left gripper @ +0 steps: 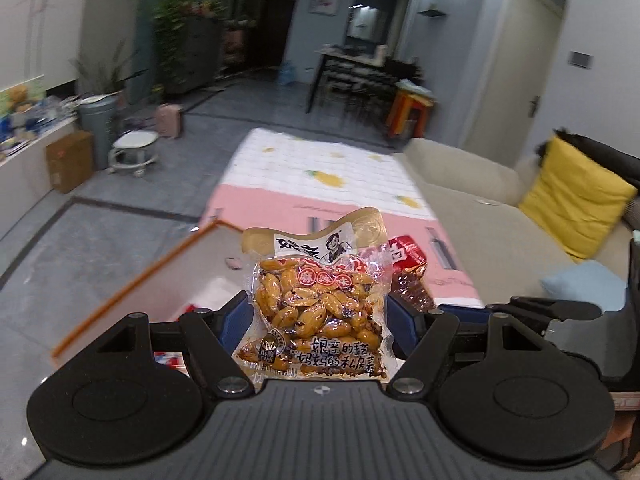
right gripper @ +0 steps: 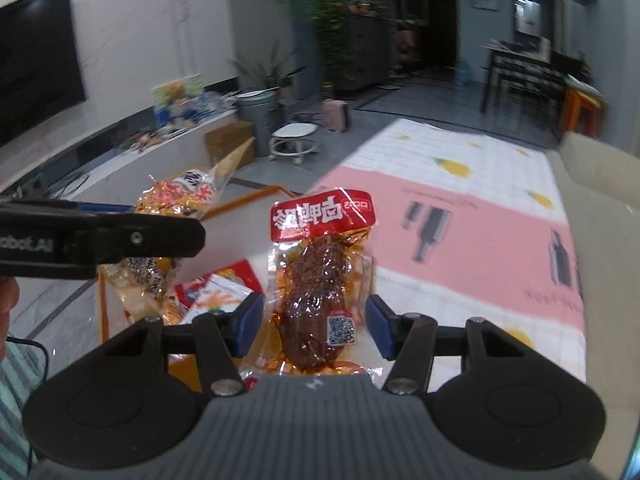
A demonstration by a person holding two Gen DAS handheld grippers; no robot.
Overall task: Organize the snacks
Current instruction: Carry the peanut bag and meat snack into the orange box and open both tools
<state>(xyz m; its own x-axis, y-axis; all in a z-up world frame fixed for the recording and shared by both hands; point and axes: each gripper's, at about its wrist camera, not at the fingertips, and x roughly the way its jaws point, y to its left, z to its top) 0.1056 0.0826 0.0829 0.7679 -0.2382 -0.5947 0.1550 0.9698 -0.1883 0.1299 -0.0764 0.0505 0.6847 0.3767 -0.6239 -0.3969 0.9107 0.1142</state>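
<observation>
Left wrist view: the left gripper [left gripper: 318, 316] is clenched on a clear snack packet of yellow-brown beans [left gripper: 316, 304], which stands upright between the two blue fingers [left gripper: 236, 318], its cream header with black print at the top. The packet is lifted clear of the table [left gripper: 120, 264], a pale glossy surface with an orange edge strip [left gripper: 136, 280] running diagonally on the left. Just behind the bean packet, to its right, a red-topped packet of dark meat [left gripper: 408, 270] shows, and the black body of the right gripper [left gripper: 544, 308] reaches in from the right edge. Beyond lie a pink and white floor mat with pineapple prints [left gripper: 320, 176], a beige sofa [left gripper: 472, 200] and a yellow cushion [left gripper: 572, 196].

Right wrist view: the right gripper [right gripper: 316, 322] holds the red-topped packet of dark meat [right gripper: 320, 280] upright between its blue fingers [right gripper: 380, 326]; the clear wrapper fills the gap from pad to pad, so the fingers grasp it. Its red header sits uppermost with the print upside down, and a small QR label is low on its right side. To the left, the left gripper [right gripper: 100, 236] crosses the picture side-on, carrying the bean packet [right gripper: 176, 200]. Below them, more snack packets [right gripper: 216, 288] in red and white lie on the table [right gripper: 60, 320]. A striped sleeve [right gripper: 16, 400] shows at the lower left edge.
</observation>
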